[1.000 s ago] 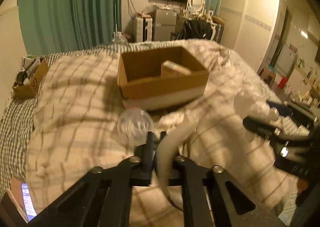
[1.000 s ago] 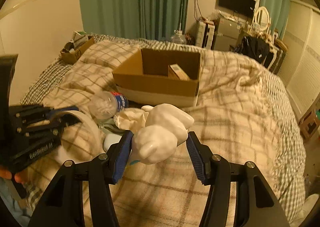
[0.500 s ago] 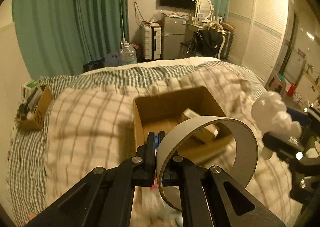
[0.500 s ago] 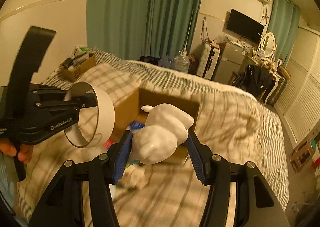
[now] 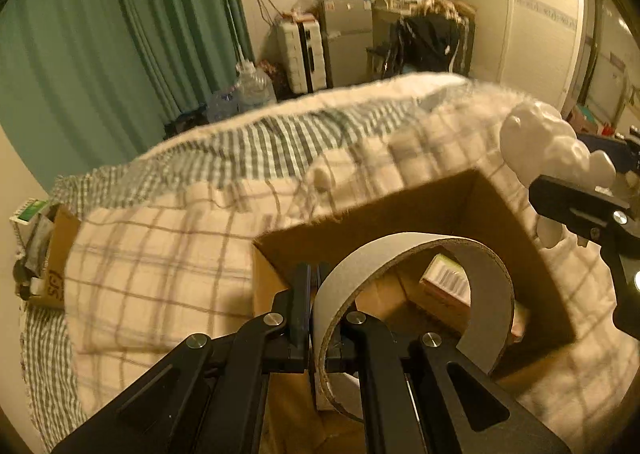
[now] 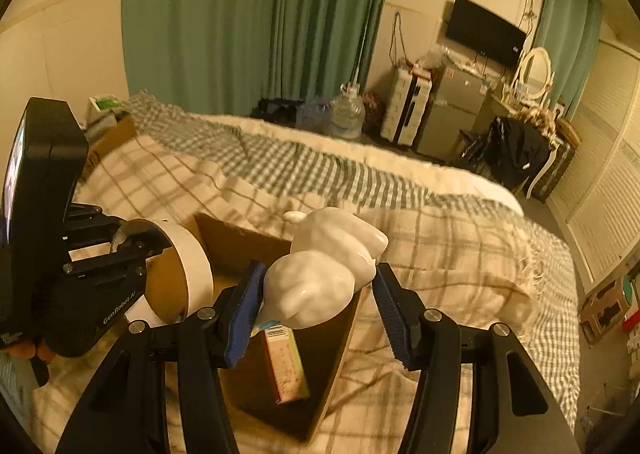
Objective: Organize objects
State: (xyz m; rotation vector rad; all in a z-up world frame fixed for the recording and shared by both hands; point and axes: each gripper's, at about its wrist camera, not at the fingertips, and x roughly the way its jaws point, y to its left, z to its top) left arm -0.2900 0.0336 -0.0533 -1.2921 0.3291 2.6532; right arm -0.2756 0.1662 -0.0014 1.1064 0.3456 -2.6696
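My left gripper point(image 5: 319, 310) is shut on the rim of a wide white cardboard tape ring point(image 5: 472, 274) and holds it over the near left part of an open cardboard box point(image 5: 360, 222) on the bed. The ring also shows in the right wrist view point(image 6: 192, 274). My right gripper point(image 6: 316, 302) is shut on a glossy white figurine point(image 6: 320, 270) and holds it above the box point(image 6: 240, 234); the figurine shows at the right of the left wrist view point(image 5: 548, 146). A small carton point(image 6: 286, 358) lies inside the box.
The box sits on a plaid blanket point(image 6: 440, 254) over a checked sheet point(image 5: 280, 146). A small cardboard box of items point(image 5: 48, 246) stands at the bed's left edge. A water jug point(image 6: 348, 112), suitcase, fridge and dresser stand beyond the bed.
Both grippers have lifted their objects off the bed and carried them forward until they are over the cardboard box. The box now lies directly beneath them.
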